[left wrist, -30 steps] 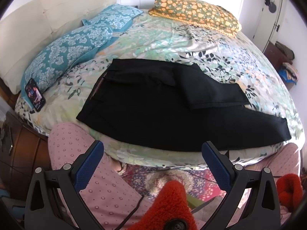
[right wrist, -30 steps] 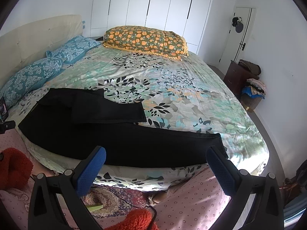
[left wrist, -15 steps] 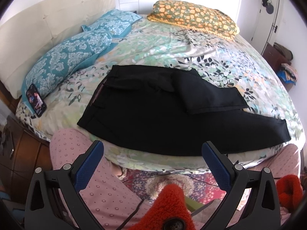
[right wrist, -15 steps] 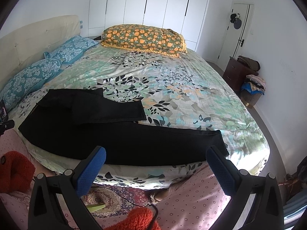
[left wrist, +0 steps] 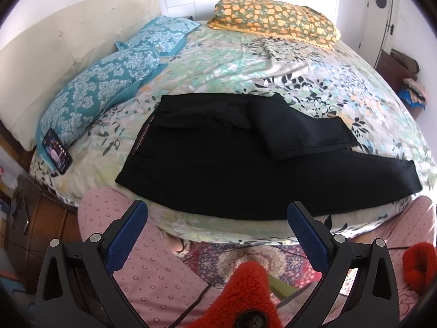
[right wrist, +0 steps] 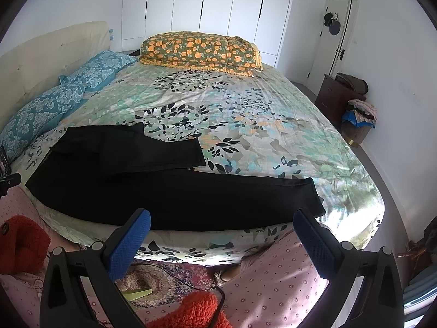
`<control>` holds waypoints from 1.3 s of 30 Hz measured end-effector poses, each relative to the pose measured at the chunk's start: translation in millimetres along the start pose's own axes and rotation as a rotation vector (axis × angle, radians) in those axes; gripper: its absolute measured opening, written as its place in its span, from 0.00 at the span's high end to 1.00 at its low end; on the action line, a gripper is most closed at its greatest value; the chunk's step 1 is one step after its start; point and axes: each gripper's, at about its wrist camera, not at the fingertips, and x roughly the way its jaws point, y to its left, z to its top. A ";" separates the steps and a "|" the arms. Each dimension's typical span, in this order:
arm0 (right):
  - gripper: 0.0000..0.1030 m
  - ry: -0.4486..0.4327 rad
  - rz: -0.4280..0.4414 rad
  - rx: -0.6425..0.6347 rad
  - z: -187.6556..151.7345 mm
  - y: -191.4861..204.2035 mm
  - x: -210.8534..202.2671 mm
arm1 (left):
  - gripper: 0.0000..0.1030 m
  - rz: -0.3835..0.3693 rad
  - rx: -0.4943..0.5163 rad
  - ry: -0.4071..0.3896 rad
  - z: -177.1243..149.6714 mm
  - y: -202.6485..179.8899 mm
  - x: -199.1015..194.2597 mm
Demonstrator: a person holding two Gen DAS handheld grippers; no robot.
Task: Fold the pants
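1. Both tongs are off the cloth: the left gripper (left wrist: 217,220) hangs with its blue pads spread wide and nothing between them, and the right gripper (right wrist: 221,228) is just as wide and just as empty, both short of the near bed edge.
2. The black pants (left wrist: 232,169) lie flat on the floral bedspread (right wrist: 245,114) along the near side, waistband (left wrist: 142,139) toward the headboard end, 1 leg stretched long to its hem (right wrist: 314,196), the other leg (right wrist: 153,150) already doubled back across the seat.
3. Risk 1: the long leg runs right along the mattress edge, so a careless tug toward the person would likely drag it off the side.
4. Risk 2: pads closing too deep could pinch the bedspread with the trousers and lift both.
5. Risk 3: grabbing only 1 layer at the hem would probably leave the fold skewed.
6. Risk 4: disturbing the doubled leg would undo that fold.
7. Room to move looks generous: open bedspread beyond the pants, well apart from the orange pillow (right wrist: 202,50) and the blue pillows (left wrist: 103,87).
8. The phone (left wrist: 57,151) near the waistband corner is worth avoiding.
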 end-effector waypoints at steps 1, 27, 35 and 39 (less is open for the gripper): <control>0.00 -0.001 -0.001 0.003 -1.5 0.1 -0.6 | 0.01 -0.003 0.006 0.000 0.0 -1.4 -0.1; 0.00 0.039 -0.038 0.082 -22.8 -17.0 -18.5 | 0.01 -0.113 0.277 -0.020 -2.1 -66.1 -8.5; 0.00 0.035 -0.033 0.071 -25.4 -15.6 -20.0 | 0.01 -0.111 0.271 -0.028 -4.1 -64.3 -10.8; 0.00 0.043 -0.030 0.076 -24.1 -14.4 -19.0 | 0.01 -0.114 0.272 -0.036 -5.2 -64.7 -12.3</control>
